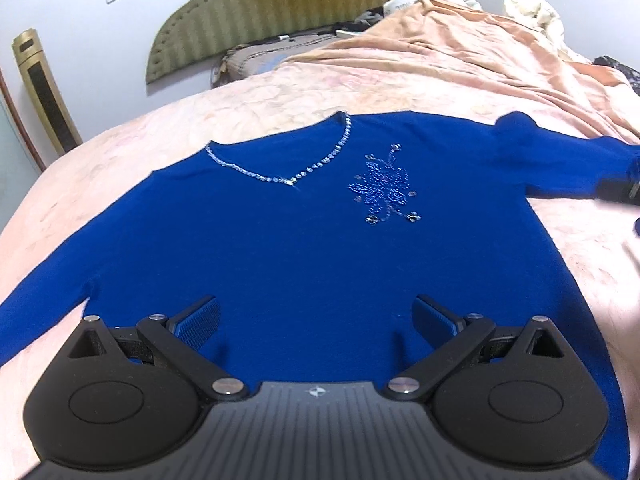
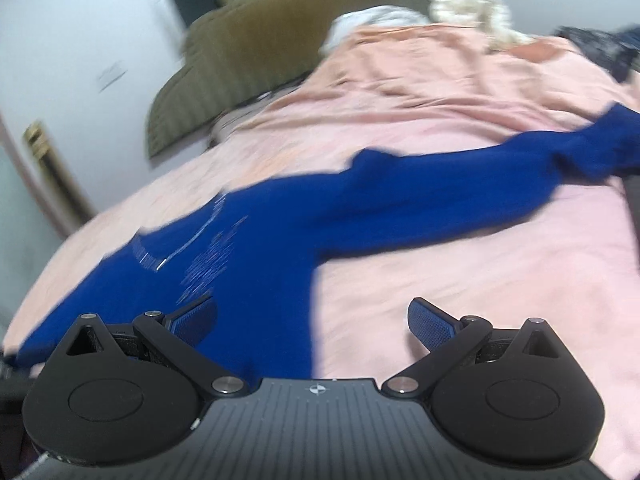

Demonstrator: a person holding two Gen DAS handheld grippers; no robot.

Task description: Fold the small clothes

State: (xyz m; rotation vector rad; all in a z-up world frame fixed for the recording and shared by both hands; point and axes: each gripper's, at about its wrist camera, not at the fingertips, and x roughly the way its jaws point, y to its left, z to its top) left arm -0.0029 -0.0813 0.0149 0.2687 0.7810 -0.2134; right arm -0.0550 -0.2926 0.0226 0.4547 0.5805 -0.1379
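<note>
A royal-blue sweater (image 1: 280, 248) lies flat, front up, on the pink bed cover (image 1: 100, 168). It has a rhinestone V-neck (image 1: 296, 178) and a beaded flower motif (image 1: 382, 190). Its right sleeve (image 1: 560, 160) stretches out sideways. My left gripper (image 1: 316, 320) is open and empty just above the lower body of the sweater. In the blurred right wrist view the sweater (image 2: 248, 264) lies to the left with its sleeve (image 2: 480, 184) reaching right. My right gripper (image 2: 312, 320) is open and empty over the sweater's side edge and the bed cover (image 2: 480, 272).
An olive padded headboard (image 1: 256, 12) and a pillow (image 1: 256, 62) are at the far end. A rumpled peach blanket (image 1: 460, 48) and cream bedding (image 1: 532, 10) lie far right. A gold tower fan (image 1: 44, 92) stands at the left wall. A dark object (image 1: 618, 190) lies by the sleeve cuff.
</note>
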